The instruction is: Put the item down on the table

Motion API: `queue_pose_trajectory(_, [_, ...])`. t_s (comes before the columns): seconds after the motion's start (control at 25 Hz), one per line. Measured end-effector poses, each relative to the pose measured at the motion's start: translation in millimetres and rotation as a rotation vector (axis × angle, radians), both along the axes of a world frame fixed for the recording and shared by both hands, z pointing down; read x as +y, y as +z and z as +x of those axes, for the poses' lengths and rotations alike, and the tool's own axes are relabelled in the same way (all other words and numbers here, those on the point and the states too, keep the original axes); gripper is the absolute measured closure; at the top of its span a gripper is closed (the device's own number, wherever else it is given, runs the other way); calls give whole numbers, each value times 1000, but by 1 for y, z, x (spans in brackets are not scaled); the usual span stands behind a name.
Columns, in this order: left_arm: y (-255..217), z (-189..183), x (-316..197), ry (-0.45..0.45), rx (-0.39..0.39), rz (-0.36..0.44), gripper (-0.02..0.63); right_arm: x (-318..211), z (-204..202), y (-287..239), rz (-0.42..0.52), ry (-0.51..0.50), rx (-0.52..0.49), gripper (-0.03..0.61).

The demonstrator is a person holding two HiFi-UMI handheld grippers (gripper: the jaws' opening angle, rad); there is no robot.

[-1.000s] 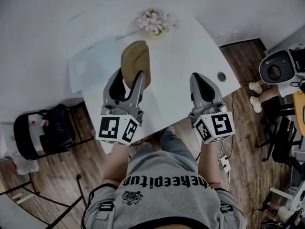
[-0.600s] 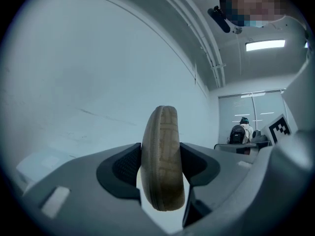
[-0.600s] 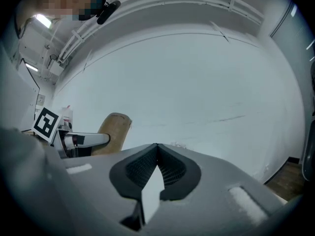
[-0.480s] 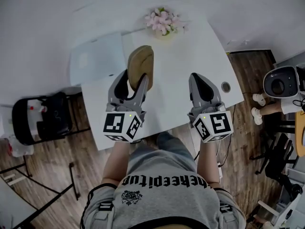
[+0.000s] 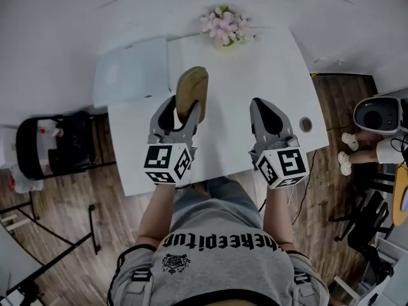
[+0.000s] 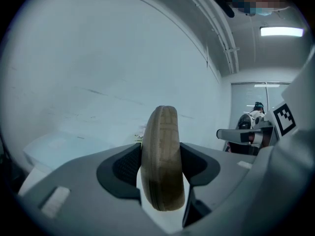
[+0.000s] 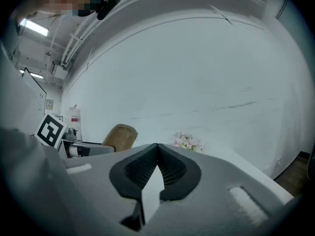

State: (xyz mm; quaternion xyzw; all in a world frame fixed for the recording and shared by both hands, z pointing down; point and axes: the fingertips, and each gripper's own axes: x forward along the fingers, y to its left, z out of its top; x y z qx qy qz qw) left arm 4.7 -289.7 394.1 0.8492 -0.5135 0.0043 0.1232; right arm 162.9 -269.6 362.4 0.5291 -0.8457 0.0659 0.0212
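A white table (image 5: 255, 69) is seen from above, set against a white wall (image 7: 197, 73), with wood-plank flooring (image 5: 76, 215) laid around it. A small bunch of pink flowers (image 5: 224, 25) is placed at the table's far edge, and a round cable hole (image 5: 306, 124) is cut near its right edge. A pale rectangular panel (image 5: 131, 72) is laid at the table's far left corner, beside the top. The tan oval item (image 5: 192, 85) is held over the left middle of the table, stood on its edge and clamped between the jaws of the left gripper (image 5: 180, 116); in the left gripper view the dark pads are pressed against both of its flat faces. Whether its lower edge is touching the table cannot be told. The right gripper (image 5: 266, 107) is held over the table's right half, well apart from the item, with its jaws brought together and nothing between them. A black chair (image 5: 54, 152) with things piled on it is stood on the floor to the left. To the right, a white rounded device (image 5: 376, 113) is seen, and a pair of feet in white shoes (image 5: 347, 152) is planted on the floor just beside it.
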Motion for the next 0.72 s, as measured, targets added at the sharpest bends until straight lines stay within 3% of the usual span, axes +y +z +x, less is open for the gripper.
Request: queue_pose_trajectory(0.72, [85,13,-10,-69,-96,-229,368,-23,7,31,-77,-96,-19,577])
